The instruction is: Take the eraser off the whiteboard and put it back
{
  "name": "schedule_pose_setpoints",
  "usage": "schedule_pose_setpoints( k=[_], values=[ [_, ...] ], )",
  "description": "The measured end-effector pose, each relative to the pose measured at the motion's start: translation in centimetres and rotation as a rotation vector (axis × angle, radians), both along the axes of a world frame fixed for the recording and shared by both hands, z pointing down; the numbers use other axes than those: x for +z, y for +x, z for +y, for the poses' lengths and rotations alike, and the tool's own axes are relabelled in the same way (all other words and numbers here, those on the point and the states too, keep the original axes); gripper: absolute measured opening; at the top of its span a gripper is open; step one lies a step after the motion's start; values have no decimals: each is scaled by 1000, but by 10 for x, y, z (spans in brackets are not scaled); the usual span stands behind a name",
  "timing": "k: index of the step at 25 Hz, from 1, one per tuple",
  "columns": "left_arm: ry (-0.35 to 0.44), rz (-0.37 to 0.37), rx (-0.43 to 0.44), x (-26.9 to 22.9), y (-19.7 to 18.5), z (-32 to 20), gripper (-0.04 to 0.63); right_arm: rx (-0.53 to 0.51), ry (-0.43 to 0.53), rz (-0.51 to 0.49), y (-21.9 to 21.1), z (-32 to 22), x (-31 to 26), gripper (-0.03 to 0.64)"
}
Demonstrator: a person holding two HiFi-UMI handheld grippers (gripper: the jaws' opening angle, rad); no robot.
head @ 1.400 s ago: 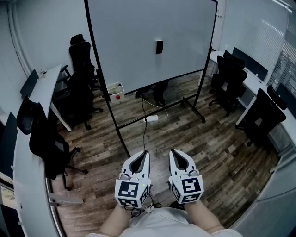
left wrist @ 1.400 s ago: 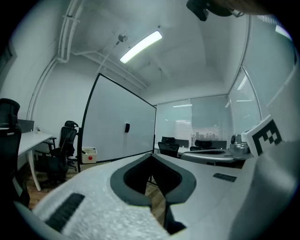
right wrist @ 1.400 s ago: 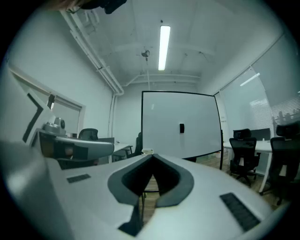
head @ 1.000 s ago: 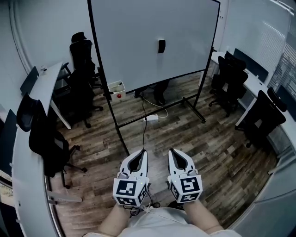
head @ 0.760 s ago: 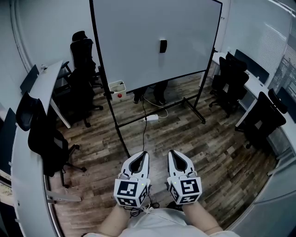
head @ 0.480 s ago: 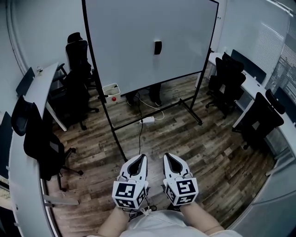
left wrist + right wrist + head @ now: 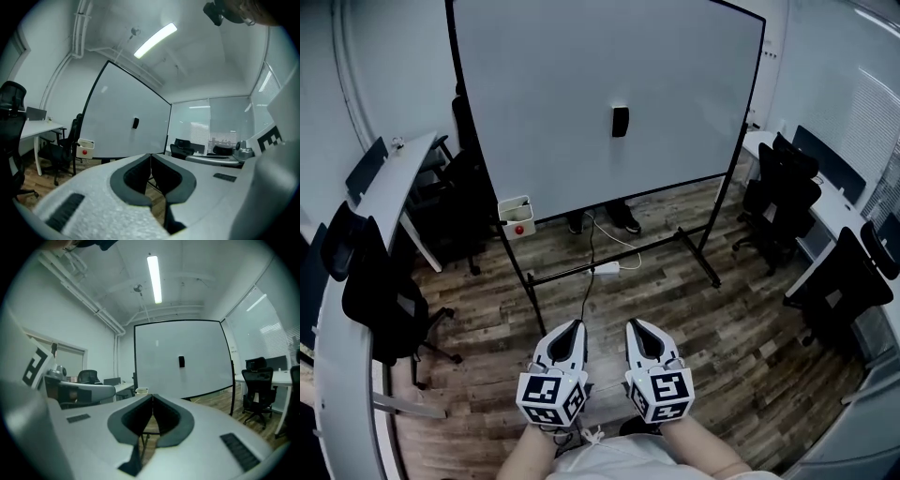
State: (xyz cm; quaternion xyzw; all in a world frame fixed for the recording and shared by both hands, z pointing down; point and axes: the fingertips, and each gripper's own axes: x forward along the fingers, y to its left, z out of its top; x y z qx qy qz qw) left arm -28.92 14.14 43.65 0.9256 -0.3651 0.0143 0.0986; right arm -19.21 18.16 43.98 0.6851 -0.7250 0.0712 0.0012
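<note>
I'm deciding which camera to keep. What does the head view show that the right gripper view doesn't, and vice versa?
Only the head view: the white power strip and the person's forearms. Only the right gripper view: the long ceiling light tube. Both: the white whiteboard in its black frame, the small black eraser stuck on it, and the right gripper, shut and empty.

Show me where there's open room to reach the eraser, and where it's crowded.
The whiteboard is bare all round the eraser. The floor in front of it is open, bar a cable. The left chairs and right chairs crowd both sides.
</note>
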Motion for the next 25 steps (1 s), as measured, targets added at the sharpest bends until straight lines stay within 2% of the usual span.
schedule_pose_setpoints(
  k=[5, 11, 17, 25],
  values=[
    [-5, -3, -38, -5, 83, -32, 18, -48, 7, 56, 80, -32, -10, 28],
    [-8, 51, -30, -10, 166, -57, 18, -83, -7, 87, 154, -54, -8, 28],
    [-31, 4, -24, 5, 210, -90, 18, -49, -16, 56, 207, -83, 4, 28],
    [-26, 10, -25, 7, 269, -184, 18, -15, -15, 68, 267, -169, 5, 28]
  ],
)
